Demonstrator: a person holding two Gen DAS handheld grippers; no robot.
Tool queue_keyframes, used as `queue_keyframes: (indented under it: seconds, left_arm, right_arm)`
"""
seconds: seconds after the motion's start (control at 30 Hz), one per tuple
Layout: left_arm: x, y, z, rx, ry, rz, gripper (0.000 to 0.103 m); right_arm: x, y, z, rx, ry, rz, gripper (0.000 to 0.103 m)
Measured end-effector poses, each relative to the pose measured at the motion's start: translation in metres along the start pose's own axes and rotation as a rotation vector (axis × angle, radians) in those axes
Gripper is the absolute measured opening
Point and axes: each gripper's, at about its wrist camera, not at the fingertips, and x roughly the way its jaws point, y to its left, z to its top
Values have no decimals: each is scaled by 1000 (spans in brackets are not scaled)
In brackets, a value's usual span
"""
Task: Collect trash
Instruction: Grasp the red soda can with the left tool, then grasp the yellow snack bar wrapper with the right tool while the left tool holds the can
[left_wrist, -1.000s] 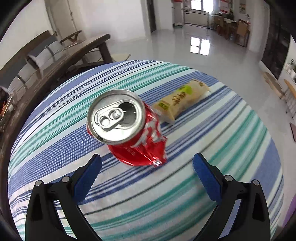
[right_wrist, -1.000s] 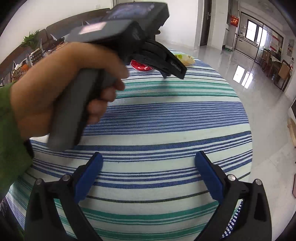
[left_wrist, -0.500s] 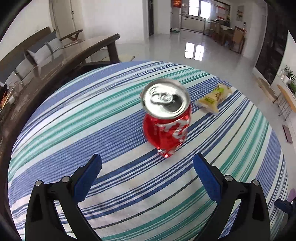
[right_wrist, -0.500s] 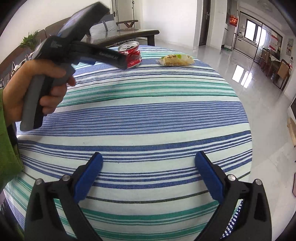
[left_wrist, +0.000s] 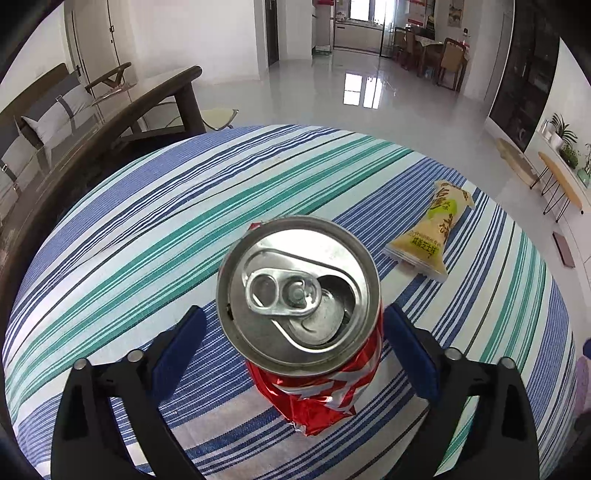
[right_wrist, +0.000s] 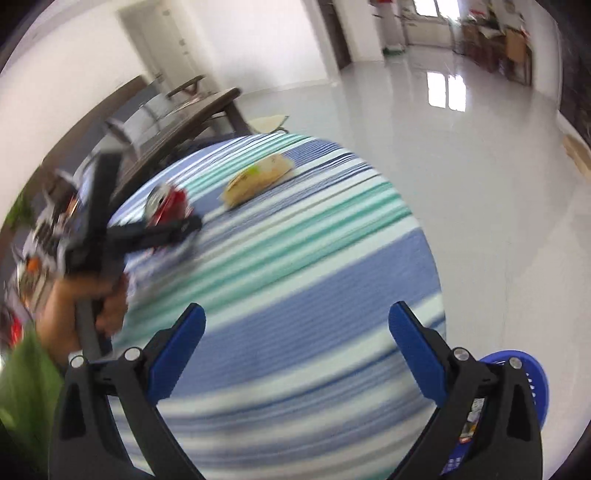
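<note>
Striped blue, teal and white cloth covers the round worktop (left_wrist: 155, 229), with glossy pale floor and a dark wooden bench beyond it. Taking the red can (left_wrist: 299, 295) as my landmark: it stands roughly upright on the cloth, long axis vertical and leaning a little, its silver lid facing my left camera with the pull tab pointing left and the open mouth to the right; the lower body is crumpled. My left claw (left_wrist: 291, 347) is spread wide around the can, one blue pad on each side of it, neither pad visibly pressing the metal. Beyond the can and to its right lies a yellow snack packet (left_wrist: 432, 232), flat on the cloth, its long axis running away from me and slightly rightward, crimped far end pointing toward the floor. In the blurred right view the can (right_wrist: 168, 203) sits at the worktop's far left with the packet (right_wrist: 258, 177) just past it. My right claw (right_wrist: 295, 345) hangs released over bare cloth, well apart from the can, with a blue basket (right_wrist: 535, 384) low at its right.
</note>
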Motion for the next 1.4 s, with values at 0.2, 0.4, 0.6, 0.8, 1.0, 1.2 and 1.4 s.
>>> queue_keyframes:
  seconds: [0.2,0.4,0.6,0.8,1.0,1.2,1.4]
  left_arm:
    - [-16,28,-13,-48,-10,-2,60]
    - [-60,61,-61,-55,-16,27,60]
    - [-86,73,-110,-70,4,25,60]
    - [-102,69,-128,-54,-16,9,61]
    - [-108,59,-143,-34,-19,-8,61]
    - [-117,62,-161,-53,-18,-16,61]
    - [-127,68,-175,-71,-48,-9,88]
  right_arm:
    - [69,23,52,136,63,24,91]
    - [122,76,92,115,29,-151,86]
    - [130,79,94,6,-9,-317,36]
    - [98,89,55,-197,-8,-194,31]
    - [52,117,-18,-393,66,-57,31]
    - [10,119,-75,-436,66,3,31]
    - [8,104,-92,-384,47,-21,67]
